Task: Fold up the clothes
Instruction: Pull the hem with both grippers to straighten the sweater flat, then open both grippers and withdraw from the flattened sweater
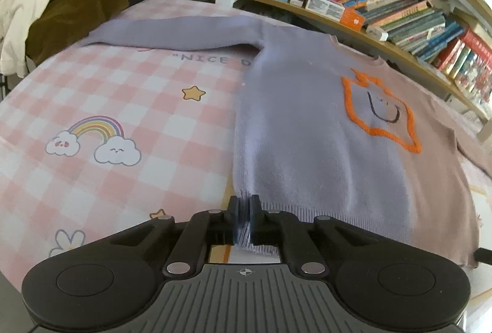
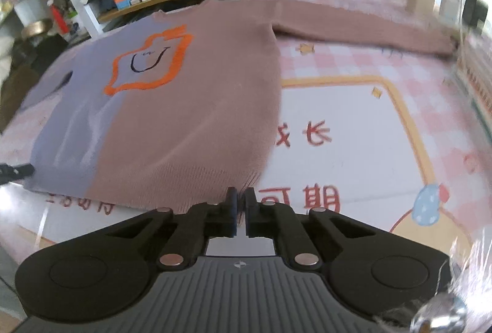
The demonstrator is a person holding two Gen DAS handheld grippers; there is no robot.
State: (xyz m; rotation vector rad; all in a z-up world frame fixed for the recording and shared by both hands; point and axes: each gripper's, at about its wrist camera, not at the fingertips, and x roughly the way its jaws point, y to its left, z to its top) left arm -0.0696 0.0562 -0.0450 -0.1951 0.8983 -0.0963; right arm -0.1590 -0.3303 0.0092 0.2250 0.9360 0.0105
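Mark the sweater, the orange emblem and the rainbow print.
sweater (image 1: 292, 148), left wrist view, lilac half of the body.
orange emblem (image 2: 180, 54), right wrist view, its right-hand outline.
rainbow print (image 1: 93, 125), left wrist view, top of the arch on the bedsheet.

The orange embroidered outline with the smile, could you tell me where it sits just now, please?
The orange embroidered outline sits on the chest of the lilac-and-pink knitted sweater, straddling its colour seam, below the neckline nearest the wooden bookshelf.

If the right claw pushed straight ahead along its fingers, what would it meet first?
Most likely the sweater: the right claw already sits at the hem's near right corner, jaws shut. Whether any knit is pinched is unclear.
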